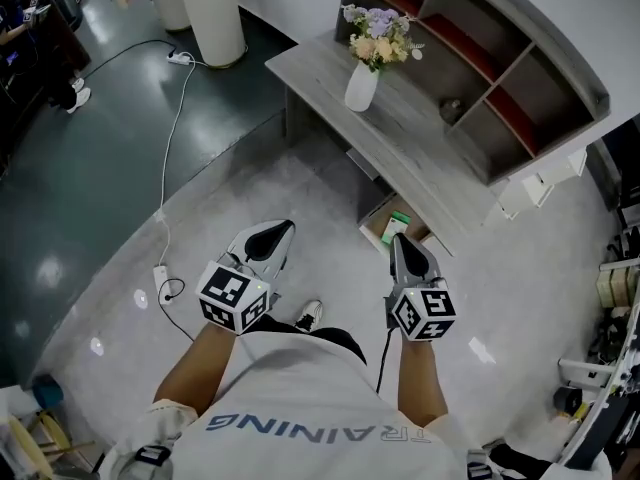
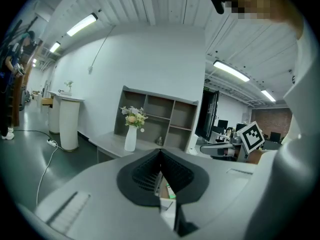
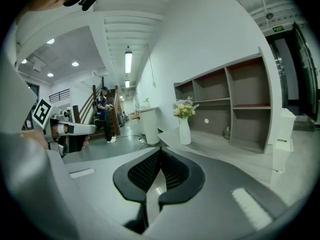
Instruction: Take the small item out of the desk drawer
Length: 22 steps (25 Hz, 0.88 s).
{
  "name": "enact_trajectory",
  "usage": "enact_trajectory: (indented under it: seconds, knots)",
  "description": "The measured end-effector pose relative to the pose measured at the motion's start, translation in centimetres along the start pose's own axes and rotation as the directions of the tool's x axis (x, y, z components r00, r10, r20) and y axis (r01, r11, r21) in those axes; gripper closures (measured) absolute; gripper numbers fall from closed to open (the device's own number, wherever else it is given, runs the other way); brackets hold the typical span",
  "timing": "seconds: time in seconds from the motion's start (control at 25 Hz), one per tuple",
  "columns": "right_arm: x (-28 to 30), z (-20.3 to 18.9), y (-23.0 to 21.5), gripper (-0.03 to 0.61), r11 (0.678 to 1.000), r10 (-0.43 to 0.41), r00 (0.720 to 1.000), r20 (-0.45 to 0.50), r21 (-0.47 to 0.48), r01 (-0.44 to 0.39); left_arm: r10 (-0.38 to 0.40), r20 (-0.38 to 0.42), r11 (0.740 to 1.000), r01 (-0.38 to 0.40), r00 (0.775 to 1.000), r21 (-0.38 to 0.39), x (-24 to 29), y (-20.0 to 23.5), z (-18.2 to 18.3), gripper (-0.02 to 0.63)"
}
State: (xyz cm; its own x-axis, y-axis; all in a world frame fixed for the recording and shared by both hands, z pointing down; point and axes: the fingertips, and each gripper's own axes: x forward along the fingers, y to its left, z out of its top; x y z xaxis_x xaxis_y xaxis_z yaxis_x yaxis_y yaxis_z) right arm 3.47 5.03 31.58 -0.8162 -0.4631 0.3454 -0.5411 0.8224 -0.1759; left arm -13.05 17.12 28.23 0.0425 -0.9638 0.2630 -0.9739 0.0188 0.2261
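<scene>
In the head view, a wooden drawer (image 1: 383,230) stands open under the grey desk (image 1: 320,63). A small green item (image 1: 399,221) lies in it. My right gripper (image 1: 400,240) hangs shut and empty, its tip just over the drawer's near edge. My left gripper (image 1: 284,230) is also shut and empty, to the left of the drawer above the floor. In the left gripper view, the green item (image 2: 171,192) shows through the gap below the closed tips of that gripper (image 2: 160,153). The right gripper view shows its gripper (image 3: 159,152) closed, pointing towards the desk.
A white vase of flowers (image 1: 361,85) and a small dark object (image 1: 452,110) stand on the desk, with a shelf unit (image 1: 505,63) behind. A white column (image 1: 215,13) stands at the back. A cable with a power strip (image 1: 161,279) runs over the floor on the left.
</scene>
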Motion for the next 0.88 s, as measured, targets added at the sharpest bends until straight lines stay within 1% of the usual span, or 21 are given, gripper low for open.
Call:
enact_trajectory:
  seconds: [0.16, 0.28, 0.36, 0.48, 0.56, 0.64, 0.76, 0.88]
  knots:
    - [0.6, 0.2, -3.1, 0.563, 0.999, -0.041, 0.999, 0.017, 0.035, 0.041, -0.043, -0.030, 0.999, 0.043, 0.999, 0.017, 3.6, -0.7, 0.1, 0.615]
    - [0.4, 0.1, -5.4, 0.563, 0.995, -0.087, 0.996, 0.018, 0.058, 0.086, -0.087, -0.041, 0.995, 0.089, 0.995, 0.034, 6.3, -1.4, 1.0, 0.614]
    - [0.0, 0.2, -7.1, 0.563, 0.988, -0.137, 0.990, 0.027, 0.080, 0.134, -0.134, -0.049, 0.989, 0.137, 0.990, 0.053, 8.2, -2.0, 1.6, 0.615]
    - [-0.5, 0.6, -9.5, 0.563, 0.970, -0.223, 0.974, 0.042, 0.104, 0.218, -0.216, -0.068, 0.972, 0.221, 0.974, 0.076, 11.6, -2.6, 2.2, 0.615]
    - [-0.7, 0.6, -10.8, 0.563, 0.953, -0.283, 0.958, 0.045, 0.124, 0.276, -0.272, -0.075, 0.957, 0.278, 0.959, 0.082, 13.8, -2.8, 2.6, 0.614]
    - [-0.8, 0.9, -11.8, 0.563, 0.928, -0.352, 0.934, 0.051, 0.146, 0.342, -0.338, -0.077, 0.934, 0.344, 0.938, 0.092, 15.9, -3.0, 3.3, 0.615]
    - [-0.7, 2.0, -12.5, 0.563, 0.885, -0.448, 0.892, 0.067, 0.172, 0.432, -0.435, -0.089, 0.889, 0.443, 0.896, 0.117, 18.9, -2.8, 4.9, 0.615]
    - [-0.5, 2.9, -12.8, 0.563, 0.839, -0.530, 0.845, 0.068, 0.190, 0.510, -0.505, -0.113, 0.846, 0.517, 0.856, 0.133, 21.4, -2.0, 5.8, 0.615]
